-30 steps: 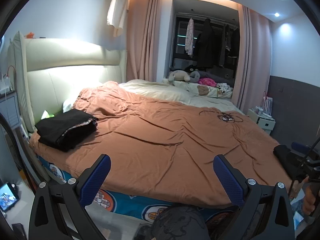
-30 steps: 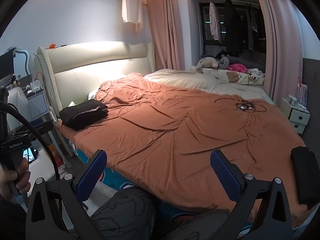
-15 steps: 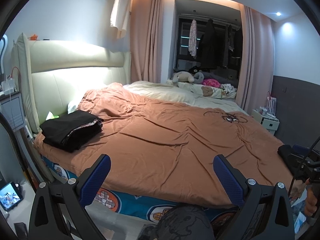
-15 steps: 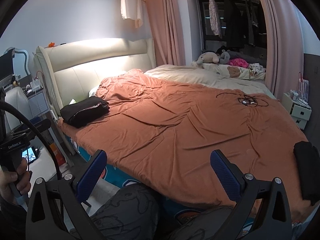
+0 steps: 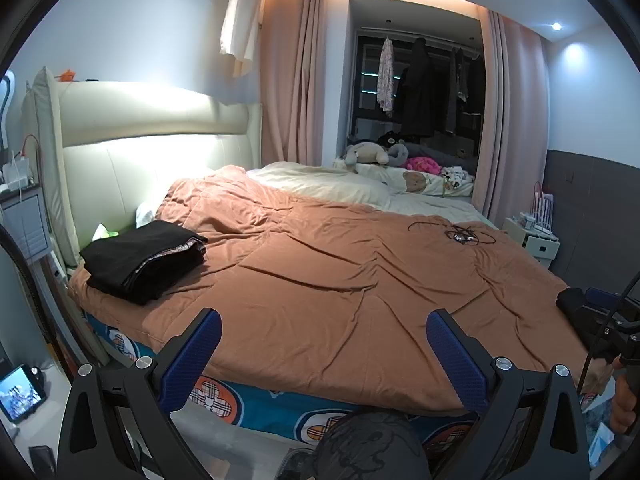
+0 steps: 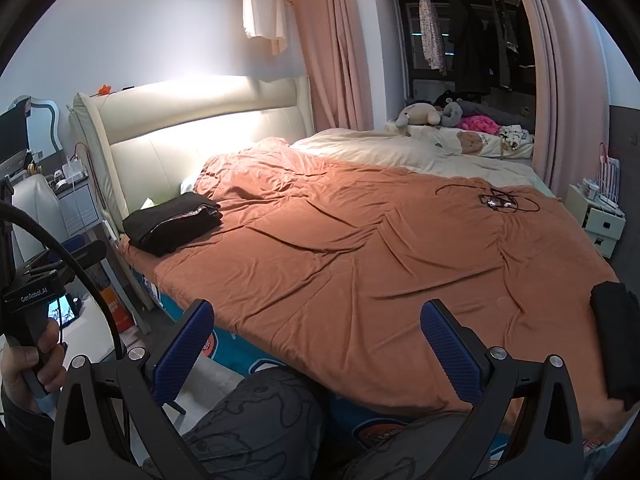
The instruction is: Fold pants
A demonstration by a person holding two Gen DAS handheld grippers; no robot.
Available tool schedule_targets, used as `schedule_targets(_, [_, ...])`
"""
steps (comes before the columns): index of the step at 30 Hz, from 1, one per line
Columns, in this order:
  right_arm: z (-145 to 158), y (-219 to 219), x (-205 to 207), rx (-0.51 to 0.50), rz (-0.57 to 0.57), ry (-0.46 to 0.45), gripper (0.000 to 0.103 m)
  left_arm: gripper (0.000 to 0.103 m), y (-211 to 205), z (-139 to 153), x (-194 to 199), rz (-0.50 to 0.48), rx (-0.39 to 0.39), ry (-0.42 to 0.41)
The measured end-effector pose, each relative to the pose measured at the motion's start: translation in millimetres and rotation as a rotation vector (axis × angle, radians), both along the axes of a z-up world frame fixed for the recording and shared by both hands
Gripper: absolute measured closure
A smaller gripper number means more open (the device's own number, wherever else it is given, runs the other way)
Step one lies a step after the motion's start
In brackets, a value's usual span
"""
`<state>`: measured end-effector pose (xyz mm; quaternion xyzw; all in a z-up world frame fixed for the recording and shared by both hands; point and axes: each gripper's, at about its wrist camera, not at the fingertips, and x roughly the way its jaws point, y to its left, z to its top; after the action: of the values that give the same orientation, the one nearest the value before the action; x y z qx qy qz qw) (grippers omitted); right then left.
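A stack of folded black pants [image 5: 142,259] [image 6: 173,223] lies on the near left corner of the bed, by the headboard. Another dark folded garment [image 6: 614,336] [image 5: 574,300] rests at the bed's right edge. My left gripper [image 5: 323,340] is open and empty, held off the bed's near edge, well to the right of the black stack. My right gripper [image 6: 316,334] is open and empty too, above a person's knees [image 6: 256,416], with the dark garment off to its right.
An orange-brown duvet [image 5: 340,276] covers the bed; a tangle of black cable [image 5: 460,234] lies on its far right. Cream headboard [image 5: 140,148] at left, bedside cabinet [image 6: 78,204], white nightstand [image 5: 534,240] at right, plush toys [image 5: 372,154] at the back.
Both cameras have tilted up and shifted a little, so the bed sits lower in view. Both grippers stay open and empty. Nothing on the bed has moved.
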<state>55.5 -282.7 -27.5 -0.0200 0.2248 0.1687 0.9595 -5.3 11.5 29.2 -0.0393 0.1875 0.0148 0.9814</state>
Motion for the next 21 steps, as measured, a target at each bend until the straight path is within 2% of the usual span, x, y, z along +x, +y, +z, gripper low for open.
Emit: schedule_targets(21, [3.0,0.6,0.4,-0.007,-0.002,0.006,0.0,0.0,-1.3,-2.5,-4.5,-0.005,-0.007,0.012])
